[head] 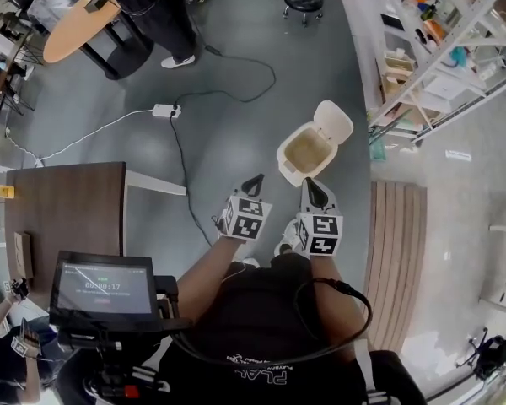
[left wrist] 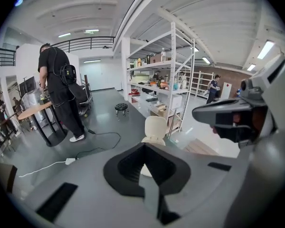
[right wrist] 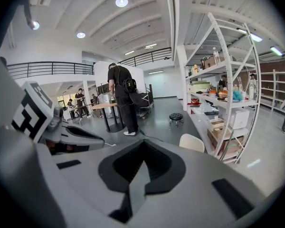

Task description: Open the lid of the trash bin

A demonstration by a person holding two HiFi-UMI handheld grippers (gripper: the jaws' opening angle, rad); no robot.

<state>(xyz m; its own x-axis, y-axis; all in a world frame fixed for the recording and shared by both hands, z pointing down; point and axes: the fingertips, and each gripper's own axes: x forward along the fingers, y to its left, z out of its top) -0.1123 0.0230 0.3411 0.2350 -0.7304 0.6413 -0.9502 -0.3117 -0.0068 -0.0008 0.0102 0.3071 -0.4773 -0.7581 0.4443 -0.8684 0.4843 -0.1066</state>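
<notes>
A cream trash bin (head: pixel 305 153) stands on the grey floor, and its lid (head: pixel 333 121) is tipped up and back, so the empty inside shows. My left gripper (head: pixel 254 181) hangs shut a short way to the bin's left, touching nothing. My right gripper (head: pixel 313 186) is shut too, just in front of the bin's near edge. The raised lid (left wrist: pixel 155 128) rises beyond my left gripper (left wrist: pixel 143 147) in the left gripper view. In the right gripper view the lid (right wrist: pixel 192 143) sits to the right of my right gripper (right wrist: pixel 143 145).
A power strip (head: pixel 165 110) with cables lies on the floor to the left. A brown table (head: pixel 67 201) is at near left, wooden slats (head: pixel 396 256) at right, white shelving (head: pixel 430 49) at far right. A stool (head: pixel 303 1) and a standing person (head: pixel 164 7) are farther off.
</notes>
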